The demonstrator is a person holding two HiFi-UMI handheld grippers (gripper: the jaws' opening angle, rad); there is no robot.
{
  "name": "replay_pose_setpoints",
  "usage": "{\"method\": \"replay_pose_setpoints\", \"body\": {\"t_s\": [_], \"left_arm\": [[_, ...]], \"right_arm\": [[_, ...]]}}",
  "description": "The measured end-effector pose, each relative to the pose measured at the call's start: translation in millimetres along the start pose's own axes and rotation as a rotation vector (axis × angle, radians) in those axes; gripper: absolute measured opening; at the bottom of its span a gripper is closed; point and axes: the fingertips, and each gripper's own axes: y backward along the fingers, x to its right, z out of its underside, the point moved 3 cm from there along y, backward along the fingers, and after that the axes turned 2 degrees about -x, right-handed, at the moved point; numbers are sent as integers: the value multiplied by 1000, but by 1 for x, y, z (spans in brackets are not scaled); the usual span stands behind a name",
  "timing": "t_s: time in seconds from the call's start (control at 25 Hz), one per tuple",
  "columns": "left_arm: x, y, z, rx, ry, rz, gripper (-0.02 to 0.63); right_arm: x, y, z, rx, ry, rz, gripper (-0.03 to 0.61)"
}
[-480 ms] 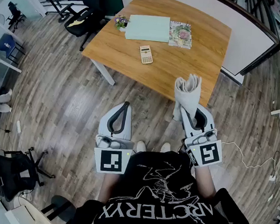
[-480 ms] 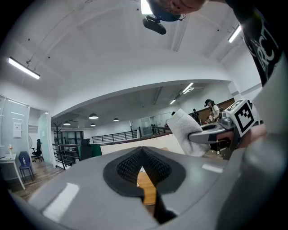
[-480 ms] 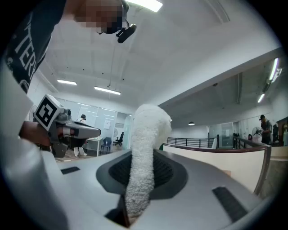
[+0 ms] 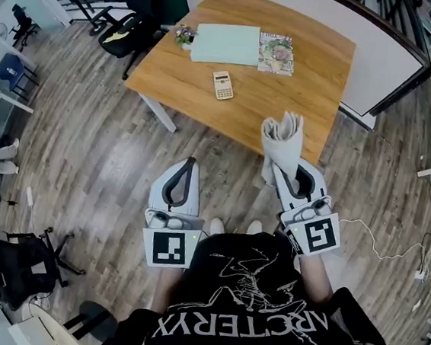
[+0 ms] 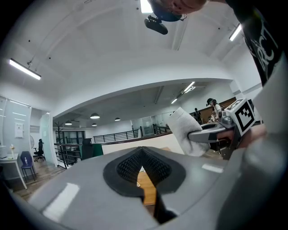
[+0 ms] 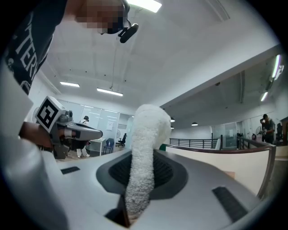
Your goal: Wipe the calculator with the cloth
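Calculator (image 4: 223, 84): lies flat near the middle of the wooden bench (image 4: 300, 100), well apart from both grippers. Shows keys and a small display facing up. Behind it on the bench: a pale green folder (image 4: 226, 43), a flower-print magazine (image 4: 277, 53) just right of the folder, and a small potted plant (image 4: 186, 33) at the folder's left corner.

Cloth (image 4: 283, 137): white, bunched into a thick roll. Stands up out of the right gripper (image 4: 283, 169) and hangs in the air above the bench's near edge, touching nothing else. In the right gripper view, rises as a fuzzy towelling strip (image 6: 144, 152) from between the dark ribbed fingers (image 6: 171, 173), clamped tight on its lower end.

Left gripper (image 4: 188, 166): held lower and to the left, over the wooden floor (image 4: 104, 141), short of the bench. Fingers (image 5: 157, 168) pressed together at the tips, nothing between them; below the tips only a thin slit, with a sliver of wood showing through.

At the bottom of the head view: a person's black printed T-shirt (image 4: 254, 317).
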Motion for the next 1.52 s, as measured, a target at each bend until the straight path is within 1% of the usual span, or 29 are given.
{"method": "replay_pose_setpoints", "body": {"t_s": [0.24,0.44,0.84,1.08,1.32,1.52], "left_arm": [[0,-3,1,-6,2,-10,8],[5,-2,0,-11,9,-25,8],[29,-5,2,-25,9,-101,8],[30,-14,-1,-20,-1,-137,8],[22,-41,2,-32,5,-136,8],[-20,-85,13,-30,15,-116,8]], "right_arm": [[6,-2,0,8,-2,-1,87],[6,1,1,6,-1,-18,87],[31,17,6,14,23,-69,87],[44,18,9,17,23,-91,87],[59,-12,19,-1,12,-107,87],[69,-70,29,-21,18,-90,87]]}}
